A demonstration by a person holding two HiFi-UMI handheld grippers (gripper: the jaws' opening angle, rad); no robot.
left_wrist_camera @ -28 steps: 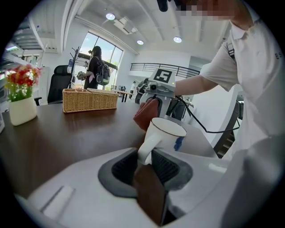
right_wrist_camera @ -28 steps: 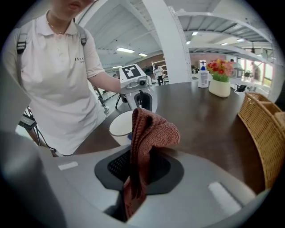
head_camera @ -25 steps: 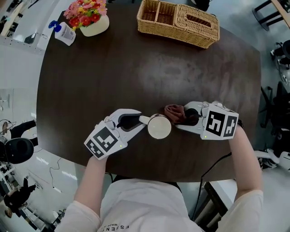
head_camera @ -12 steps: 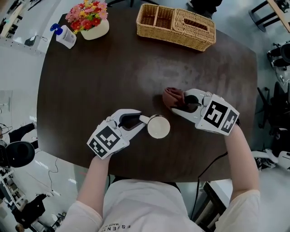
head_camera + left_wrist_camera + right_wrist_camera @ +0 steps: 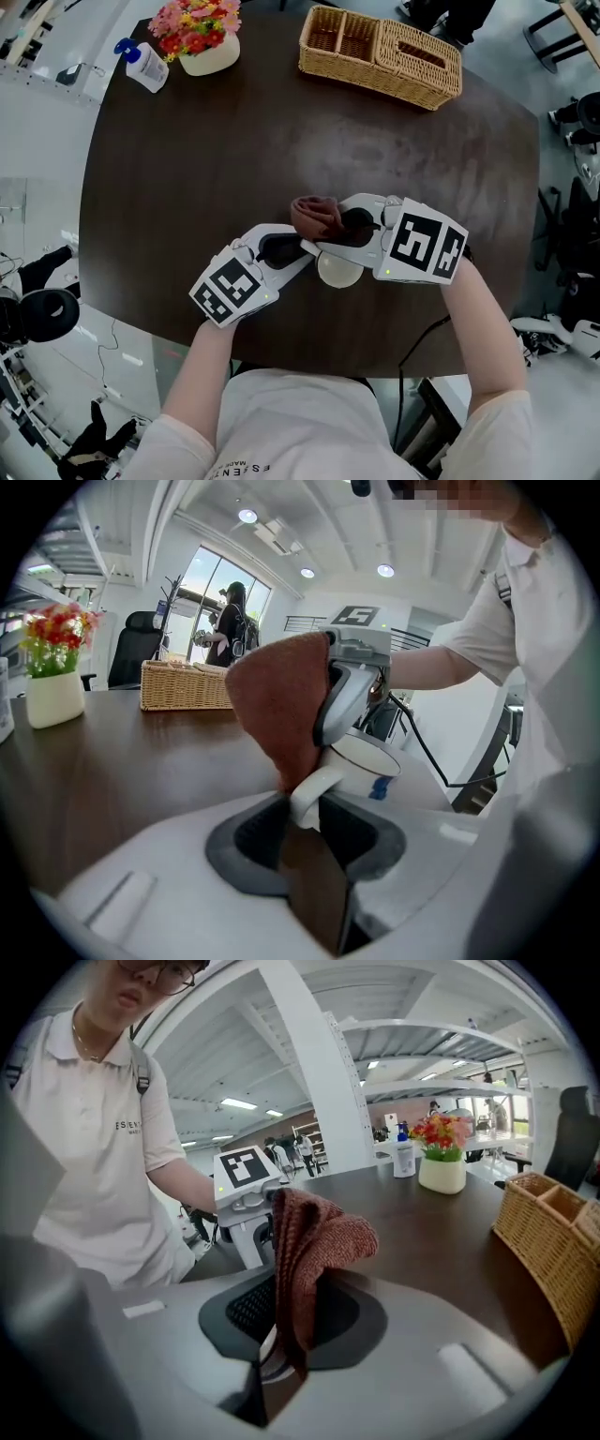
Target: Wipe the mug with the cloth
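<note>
Your left gripper (image 5: 298, 251) fingers clench the mug (image 5: 337, 273) handle; your right gripper (image 5: 330, 232) fingers grasp the cloth (image 5: 313, 216) just beside it.

Dark round table (image 5: 187, 178), wicker basket (image 5: 375, 82) at far edge, white pot (image 5: 214, 58) of flowers (image 5: 192, 21), spray bottle (image 5: 148, 71) beside it

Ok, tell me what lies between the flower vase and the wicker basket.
Nothing but bare tabletop lies between the flower vase and the wicker basket; the head view shows it.
</note>
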